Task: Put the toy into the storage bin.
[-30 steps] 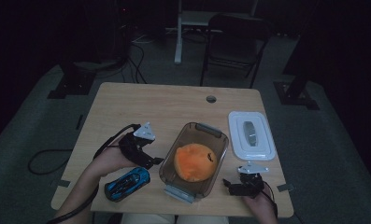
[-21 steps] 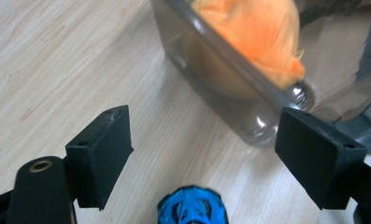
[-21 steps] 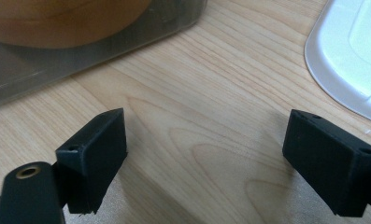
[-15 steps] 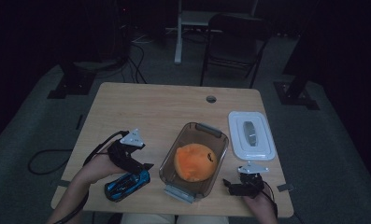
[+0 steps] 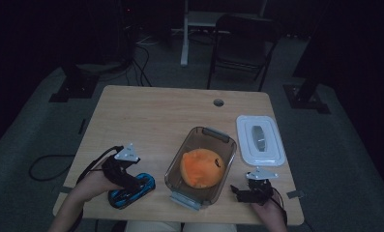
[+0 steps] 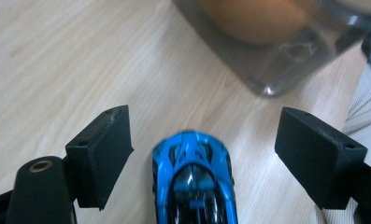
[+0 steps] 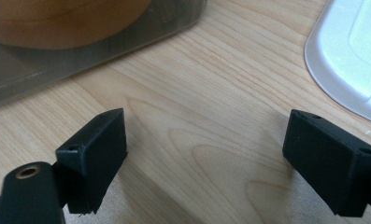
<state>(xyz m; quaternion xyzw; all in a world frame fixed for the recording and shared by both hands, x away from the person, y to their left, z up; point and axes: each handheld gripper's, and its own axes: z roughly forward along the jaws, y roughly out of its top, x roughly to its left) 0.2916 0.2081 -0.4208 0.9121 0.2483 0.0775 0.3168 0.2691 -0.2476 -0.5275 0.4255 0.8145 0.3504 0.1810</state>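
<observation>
A blue toy car (image 5: 133,187) with black markings lies near the table's front left edge. My left gripper (image 5: 126,176) hangs low over it. In the left gripper view the car (image 6: 193,182) sits between the two black jaws, which stand wide on either side without touching it, so the left gripper (image 6: 206,128) is open. A clear container (image 5: 218,145) in the middle front holds a round orange thing (image 5: 201,166). Right of the container, by the front edge, my right gripper (image 5: 247,191) rests open over bare wood (image 7: 206,154).
A white lid (image 5: 259,140) lies flat at the right of the container, and its corner (image 7: 346,60) is seen past the right jaws. The container's grey end handle (image 5: 184,199) is near the front edge. A small round hole (image 5: 218,102) is in the far tabletop.
My left gripper has moved down and toward the front left, from beside the container to over the blue car. The right gripper has stayed put.
</observation>
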